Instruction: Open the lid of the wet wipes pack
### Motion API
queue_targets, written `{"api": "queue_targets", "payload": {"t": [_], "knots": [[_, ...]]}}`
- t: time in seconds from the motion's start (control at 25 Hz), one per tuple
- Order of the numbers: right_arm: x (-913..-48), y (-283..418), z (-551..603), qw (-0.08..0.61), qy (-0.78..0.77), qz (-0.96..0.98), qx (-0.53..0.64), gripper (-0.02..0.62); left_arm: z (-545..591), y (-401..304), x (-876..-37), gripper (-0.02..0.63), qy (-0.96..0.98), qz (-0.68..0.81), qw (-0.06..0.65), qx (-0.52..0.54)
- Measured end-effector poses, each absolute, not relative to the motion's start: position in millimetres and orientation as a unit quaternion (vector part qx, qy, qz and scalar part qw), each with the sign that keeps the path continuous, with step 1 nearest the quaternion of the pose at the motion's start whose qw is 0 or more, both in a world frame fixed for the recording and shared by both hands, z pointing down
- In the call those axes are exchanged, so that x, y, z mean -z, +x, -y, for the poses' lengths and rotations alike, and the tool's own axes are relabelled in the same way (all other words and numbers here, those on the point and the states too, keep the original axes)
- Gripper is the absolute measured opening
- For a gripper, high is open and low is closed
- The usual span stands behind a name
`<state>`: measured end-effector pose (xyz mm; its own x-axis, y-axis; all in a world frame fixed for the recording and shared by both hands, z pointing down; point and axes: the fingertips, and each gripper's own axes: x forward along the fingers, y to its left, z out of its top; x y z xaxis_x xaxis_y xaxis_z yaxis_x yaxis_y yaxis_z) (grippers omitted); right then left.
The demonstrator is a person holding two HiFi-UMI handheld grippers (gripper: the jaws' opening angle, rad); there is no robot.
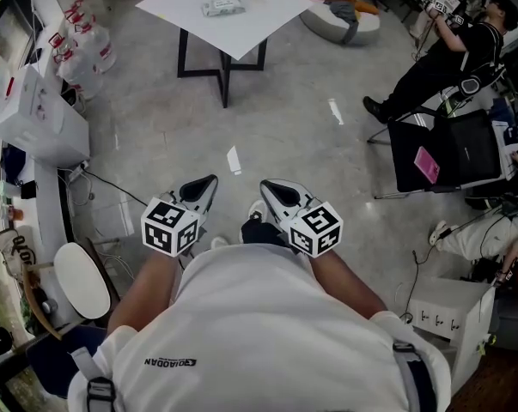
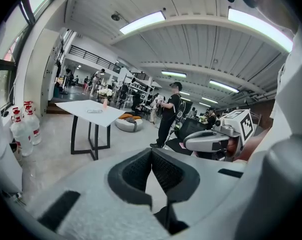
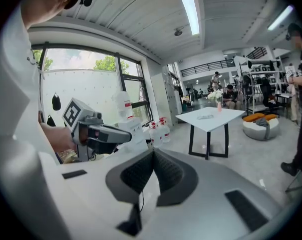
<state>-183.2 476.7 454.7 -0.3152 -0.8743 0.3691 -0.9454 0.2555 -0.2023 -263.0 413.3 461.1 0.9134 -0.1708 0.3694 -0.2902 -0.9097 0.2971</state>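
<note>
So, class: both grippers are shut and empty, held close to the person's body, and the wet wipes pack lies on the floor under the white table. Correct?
One slip: the wet wipes pack lies on the white table, not the floor; the head view shows it. The left gripper and right gripper are shut and empty, close to the body.

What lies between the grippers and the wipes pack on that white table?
In the head view, only bare grey floor separates the left gripper and right gripper from the white table bearing the wipes pack.
</note>
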Motion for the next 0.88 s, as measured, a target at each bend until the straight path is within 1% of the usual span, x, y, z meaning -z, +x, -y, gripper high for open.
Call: {"api": "queue_targets", "payload": {"t": [0.44, 0.68, 0.88], "knots": [[-463, -147, -436, 0.080, 0.579, 0.784, -0.209, 0.006, -379, -228, -471, 0.002, 0.959, 0.120, 0.177, -0.185], [-455, -105, -387, 0.086, 0.577, 0.790, -0.189, 0.006, -336, -187, -461, 0.003, 0.961, 0.129, 0.155, -0.187], [-447, -66, -344, 0.078, 0.572, 0.796, -0.180, 0.006, -299, -151, -451, 0.002, 0.963, 0.143, 0.146, -0.176]]}}
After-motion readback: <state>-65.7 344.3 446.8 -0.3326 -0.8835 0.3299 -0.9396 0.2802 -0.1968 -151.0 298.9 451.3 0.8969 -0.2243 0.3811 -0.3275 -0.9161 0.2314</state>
